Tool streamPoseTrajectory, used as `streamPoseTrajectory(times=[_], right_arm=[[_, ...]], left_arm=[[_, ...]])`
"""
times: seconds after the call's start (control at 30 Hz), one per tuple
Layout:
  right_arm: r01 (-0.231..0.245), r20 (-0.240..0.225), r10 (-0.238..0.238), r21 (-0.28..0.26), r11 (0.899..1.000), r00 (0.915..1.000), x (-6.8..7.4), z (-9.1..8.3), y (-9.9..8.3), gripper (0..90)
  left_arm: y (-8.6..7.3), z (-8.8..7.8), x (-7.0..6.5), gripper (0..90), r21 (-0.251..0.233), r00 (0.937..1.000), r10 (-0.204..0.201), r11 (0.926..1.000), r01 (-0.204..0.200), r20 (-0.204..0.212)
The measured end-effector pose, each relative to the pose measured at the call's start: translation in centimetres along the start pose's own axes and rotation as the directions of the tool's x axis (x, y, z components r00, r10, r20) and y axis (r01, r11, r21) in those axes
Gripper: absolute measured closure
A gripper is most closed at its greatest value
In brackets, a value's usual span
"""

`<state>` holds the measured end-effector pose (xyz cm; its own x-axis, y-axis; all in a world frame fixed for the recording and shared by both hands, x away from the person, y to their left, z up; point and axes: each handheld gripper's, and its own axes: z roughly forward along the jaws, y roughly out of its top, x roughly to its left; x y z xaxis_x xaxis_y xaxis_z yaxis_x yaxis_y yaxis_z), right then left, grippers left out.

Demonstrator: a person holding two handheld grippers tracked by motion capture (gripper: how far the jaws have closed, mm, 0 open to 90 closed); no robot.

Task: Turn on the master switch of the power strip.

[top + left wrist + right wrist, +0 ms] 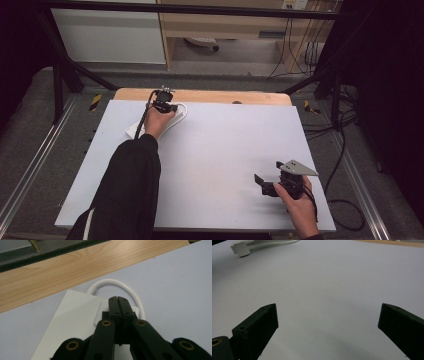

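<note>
A flat white power strip (75, 315) lies at the far left of the white board (220, 150), and its white cable (112, 282) loops out from its far end. My left gripper (117, 299) is shut, jaws pressed flat together with nothing between them, tips low over the strip's far end near the cable. In the high view the left gripper (169, 107) sits over the strip (134, 130). At the front right my right gripper (264, 183) hovers open above bare board. Its jaws (328, 307) stand wide apart, with the strip (242, 248) far off.
A strip of wooden table top (210, 96) shows beyond the board's far edge. Black frame bars (60, 75) stand at the back corners. Cables (345, 210) trail on the floor to the right. A light cabinet (220, 30) stands behind.
</note>
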<state>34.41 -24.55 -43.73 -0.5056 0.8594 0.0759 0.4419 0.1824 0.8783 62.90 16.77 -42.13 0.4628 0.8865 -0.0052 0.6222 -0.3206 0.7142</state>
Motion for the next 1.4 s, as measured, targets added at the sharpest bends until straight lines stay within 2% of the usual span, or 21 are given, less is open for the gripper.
streamPoseTrajectory(times=[0.2,1.4], right_arm=[[0.002,-0.001,-0.002,0.000,1.000,1.0000,0.11,0.01,-0.01,3.3],[0.005,-0.006,-0.005,0.005,1.000,1.0000,0.16,0.10,0.01,3.4]], left_arm=[[-0.01,0.00,-0.13,90.0,0.000,1.0000,0.001,1.0000,-0.001,-0.009],[-0.27,-0.04,0.11,90.0,-0.012,0.9997,-0.024,0.9996,0.024,0.008]])
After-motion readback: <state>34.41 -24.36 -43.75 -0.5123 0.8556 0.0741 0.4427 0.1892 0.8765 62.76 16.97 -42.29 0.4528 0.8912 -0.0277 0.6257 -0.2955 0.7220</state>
